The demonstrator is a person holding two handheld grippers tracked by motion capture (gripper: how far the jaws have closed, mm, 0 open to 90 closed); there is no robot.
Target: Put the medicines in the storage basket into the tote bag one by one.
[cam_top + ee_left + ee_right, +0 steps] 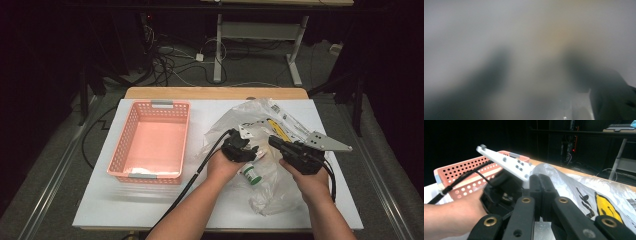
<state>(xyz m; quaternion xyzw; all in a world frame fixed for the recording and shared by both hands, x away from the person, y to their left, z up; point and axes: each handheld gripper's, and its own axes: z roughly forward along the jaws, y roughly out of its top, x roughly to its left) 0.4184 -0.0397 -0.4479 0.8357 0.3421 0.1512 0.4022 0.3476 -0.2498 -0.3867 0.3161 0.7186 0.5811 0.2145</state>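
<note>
A crumpled clear plastic bag (267, 192) lies on the right half of the white table (115, 200), with printed packets inside it. A small white bottle with a green cap (251, 175) lies in or under the film between my hands. My left gripper (255, 151) points right into the bag's mouth. In the left gripper view, film hazes the lens and my left gripper (536, 72) shows as two blurred dark jaws standing apart. My right gripper (272, 140) has its jaws together, and in the right gripper view my right gripper (541, 181) pinches the bag (564, 180) at its raised edge.
A pink perforated basket (122, 145) stands on the left of the table, with something pale lying flat at its near end. The basket (461, 172) sits behind my left hand in the right gripper view. Cables and table legs lie on the floor beyond the far edge.
</note>
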